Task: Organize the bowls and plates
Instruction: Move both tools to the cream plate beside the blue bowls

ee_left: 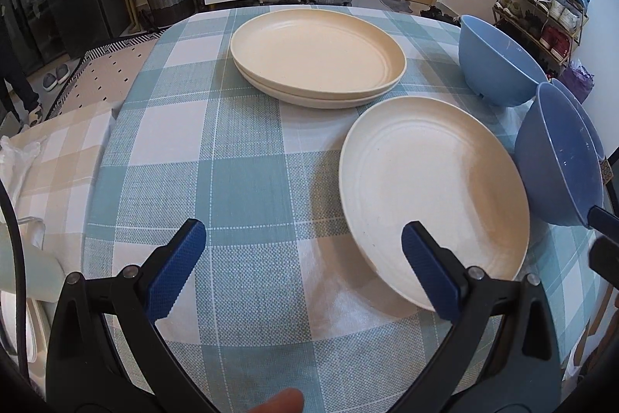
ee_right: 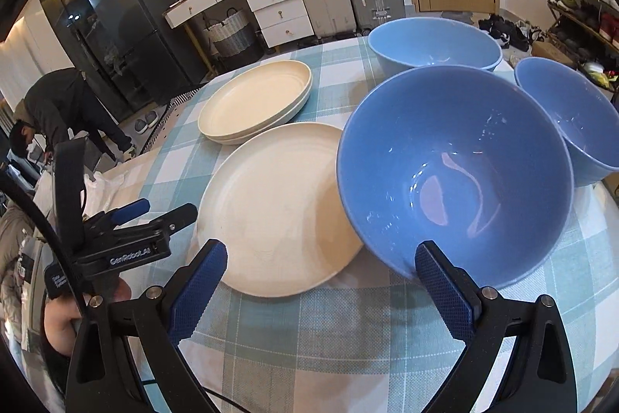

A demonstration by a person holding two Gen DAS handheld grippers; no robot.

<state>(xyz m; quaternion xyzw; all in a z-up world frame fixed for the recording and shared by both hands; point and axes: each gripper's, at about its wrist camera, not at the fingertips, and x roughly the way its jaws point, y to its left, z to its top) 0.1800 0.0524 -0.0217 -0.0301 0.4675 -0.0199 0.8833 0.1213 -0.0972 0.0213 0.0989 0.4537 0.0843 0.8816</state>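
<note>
Left gripper [ee_left: 303, 248] spread wide, nothing between its blue pads [ee_left: 178, 268] — hovering low, pointed forward. A fingertip [ee_left: 280, 403] shows at the bottom edge of the left wrist view. Right gripper [ee_right: 321, 266] also spread wide, not clamped on anything. In the right wrist view the left gripper sits off to the left, a hand [ee_right: 64, 326] below it.

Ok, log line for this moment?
left gripper: open, empty | right gripper: open, empty | plates: two stacked, one loose | bowls: three, unstacked
</note>
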